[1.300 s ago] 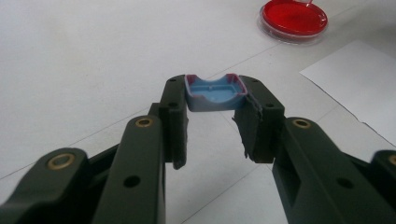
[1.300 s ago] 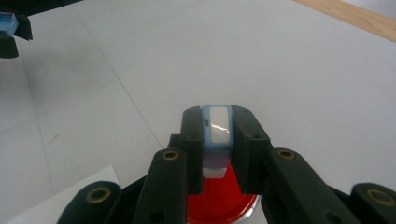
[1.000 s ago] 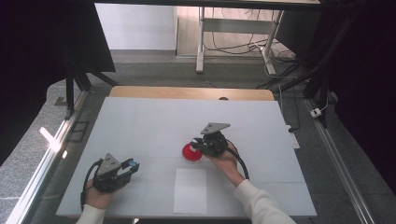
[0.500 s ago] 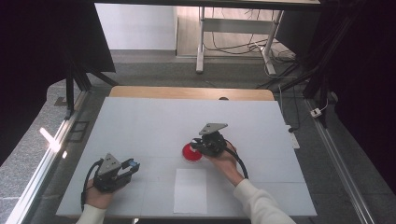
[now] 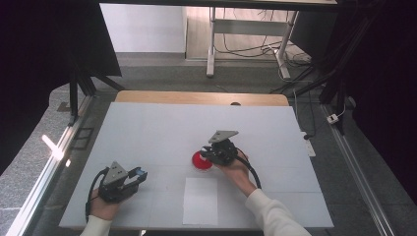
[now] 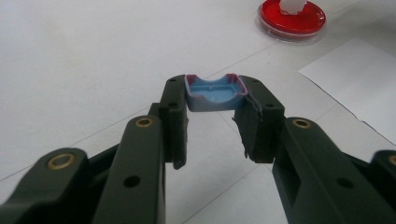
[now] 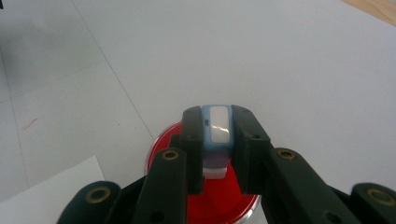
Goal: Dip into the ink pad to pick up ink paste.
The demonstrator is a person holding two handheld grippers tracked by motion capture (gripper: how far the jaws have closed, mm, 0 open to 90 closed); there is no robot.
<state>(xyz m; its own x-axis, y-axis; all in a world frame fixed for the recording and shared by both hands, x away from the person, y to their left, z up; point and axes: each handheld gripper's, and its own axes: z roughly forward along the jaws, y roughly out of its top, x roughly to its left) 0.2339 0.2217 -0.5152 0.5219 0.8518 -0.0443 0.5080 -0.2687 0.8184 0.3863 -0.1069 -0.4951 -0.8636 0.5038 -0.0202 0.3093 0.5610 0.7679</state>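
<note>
My left gripper [image 6: 214, 95] is shut on a small blue cap [image 6: 212, 94] with a reddish rim, its hollow side facing up; it rests low at the table's front left [image 5: 138, 175]. My right gripper [image 7: 217, 122] is shut on a pale blue and white block [image 7: 217, 133], held upright over a round red dish [image 7: 215, 198]. From above, the right gripper [image 5: 205, 156] sits at the red dish [image 5: 198, 162] near the table's middle. The left gripper view has the red dish [image 6: 292, 21] far off, with the block's white end [image 6: 293, 4] in it.
A white sheet of paper [image 5: 200, 200] lies flat in front of the dish, between the two hands. The white table top [image 5: 162, 128] has a wooden strip along its far edge [image 5: 196, 97]. Cables and a stand fill the floor beyond.
</note>
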